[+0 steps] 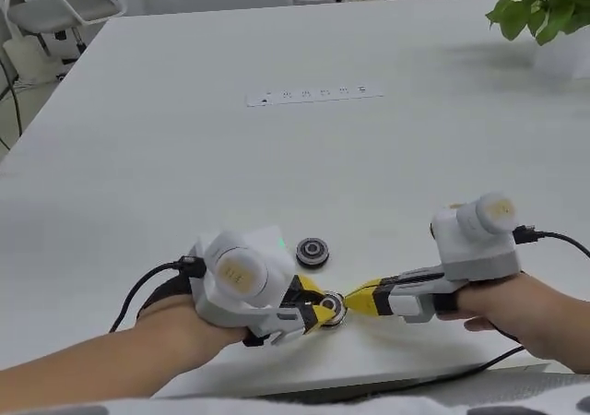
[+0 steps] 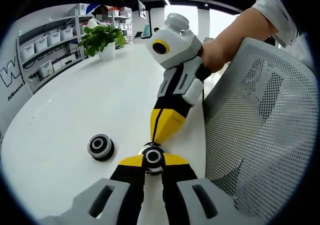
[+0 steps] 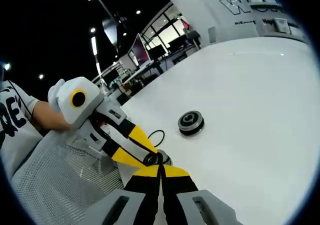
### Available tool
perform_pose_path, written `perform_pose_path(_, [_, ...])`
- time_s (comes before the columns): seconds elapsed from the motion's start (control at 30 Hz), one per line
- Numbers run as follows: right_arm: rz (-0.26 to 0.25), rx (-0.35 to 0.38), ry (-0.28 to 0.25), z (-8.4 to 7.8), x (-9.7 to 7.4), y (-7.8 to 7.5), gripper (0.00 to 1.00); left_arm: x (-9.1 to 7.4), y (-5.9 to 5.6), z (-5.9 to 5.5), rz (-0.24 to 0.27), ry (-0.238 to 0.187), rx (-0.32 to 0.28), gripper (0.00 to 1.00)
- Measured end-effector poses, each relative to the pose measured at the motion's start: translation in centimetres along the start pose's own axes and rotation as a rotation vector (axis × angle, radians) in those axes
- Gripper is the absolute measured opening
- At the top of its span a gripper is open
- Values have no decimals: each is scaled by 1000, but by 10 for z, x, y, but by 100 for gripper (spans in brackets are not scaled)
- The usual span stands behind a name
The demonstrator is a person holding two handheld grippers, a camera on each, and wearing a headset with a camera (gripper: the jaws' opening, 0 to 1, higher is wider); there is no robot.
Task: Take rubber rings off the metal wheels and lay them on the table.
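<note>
white table (image 1: pixel 277 157) runs far back; at its near edge a metal wheel (image 1: pixel 332 306) is clamped flat in the left gripper (image 1: pixel 323 311). the right gripper (image 1: pixel 355 298), jaws pressed narrow, is pointed in from the right, its tip touching the wheel's rim; whether anything is pinched cannot be told. a second wheel (image 1: pixel 312 252) is lying just beyond.

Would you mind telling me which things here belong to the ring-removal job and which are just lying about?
Job: held wheel, clamped in the left gripper with the right gripper at it; second wheel on the table.
Lying about: potted plant; white chair; strip in the tabletop; mesh chair back.
</note>
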State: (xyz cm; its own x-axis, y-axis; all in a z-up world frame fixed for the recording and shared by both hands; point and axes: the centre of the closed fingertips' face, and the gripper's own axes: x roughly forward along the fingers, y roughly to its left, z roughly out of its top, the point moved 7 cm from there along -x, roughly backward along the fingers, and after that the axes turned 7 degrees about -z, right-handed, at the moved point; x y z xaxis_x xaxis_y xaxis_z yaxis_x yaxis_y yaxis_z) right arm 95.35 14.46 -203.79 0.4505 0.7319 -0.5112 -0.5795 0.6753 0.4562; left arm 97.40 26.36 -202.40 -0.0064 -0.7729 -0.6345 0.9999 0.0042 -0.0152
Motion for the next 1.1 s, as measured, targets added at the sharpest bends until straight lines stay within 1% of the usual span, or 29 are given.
perform_pose_path(0.1, [8, -3, -2, 1, 1, 1, 0, 0, 0, 0, 1, 4, 0, 8])
perform_pose_path(0.23, [24, 2, -3, 1, 3, 5, 0, 0, 0, 1, 1, 6, 0, 8])
perform_pose_path(0.3, [32, -14, 1, 2, 5, 7, 0, 0, 0, 1, 1, 6, -1, 8])
perform_pose_path(0.53, [35, -25, -3, 3, 5, 4, 0, 0, 0, 0, 2, 5, -5, 8])
perform_pose_path(0.77, [40, -40, 1, 3, 6, 6, 0, 0, -1, 0, 4, 6, -5, 8])
perform_pose_path(0.93, [49, -33, -5, 3, 5, 8, 0, 0, -1, 1, 4, 5, -4, 8])
perform_pose_path(0.97, [125, -24, -2, 3, 5, 16, 0, 1, -1, 1, 5, 5, -5, 8])
perform_pose_path(1.0, [91, -33, -6, 3, 6, 15, 0, 1, -1, 1, 4, 4, -3, 8])
perform_pose_path(1.03, [67, -89, -21, 6, 7, 12, 0, 1, -1, 1, 4, 2, -1, 8])
perform_pose_path(1.07, [79, -54, -6, 4, 7, 15, 0, 0, -1, 1, 3, 1, -2, 8])
perform_pose_path(1.1, [81, -51, -3, 3, 6, 14, 0, 0, -1, 1, 3, 1, -3, 8])
